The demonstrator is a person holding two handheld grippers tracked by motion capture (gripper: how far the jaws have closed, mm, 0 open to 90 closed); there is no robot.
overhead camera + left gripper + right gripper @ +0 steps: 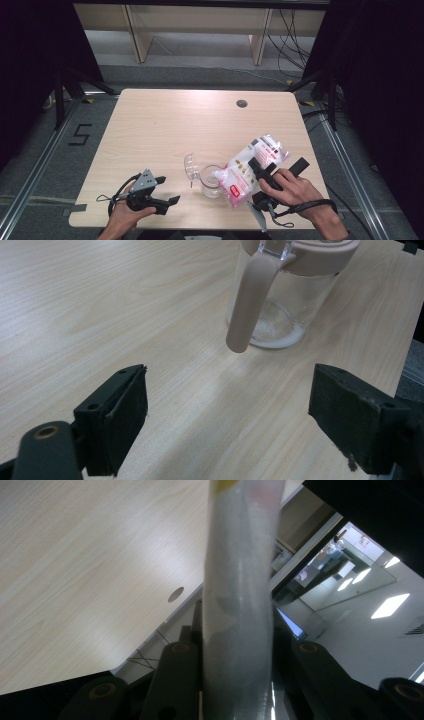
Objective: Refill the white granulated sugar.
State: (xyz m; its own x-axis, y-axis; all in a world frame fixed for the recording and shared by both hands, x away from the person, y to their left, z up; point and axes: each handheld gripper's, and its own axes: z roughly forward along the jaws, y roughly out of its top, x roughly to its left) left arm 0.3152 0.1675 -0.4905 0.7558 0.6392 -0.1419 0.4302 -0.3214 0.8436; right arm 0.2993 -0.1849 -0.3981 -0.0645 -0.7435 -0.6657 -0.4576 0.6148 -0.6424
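table: light wood, rounded corners, round hole near far edge
jug: clear glass, pink rim, upright, near front edge
lid: clear, beside jug

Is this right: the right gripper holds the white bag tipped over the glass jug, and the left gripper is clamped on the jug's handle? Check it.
Not quite. The left gripper is open, short of the handle, as the left gripper view shows. The right gripper does hold the white bag over the glass jug.
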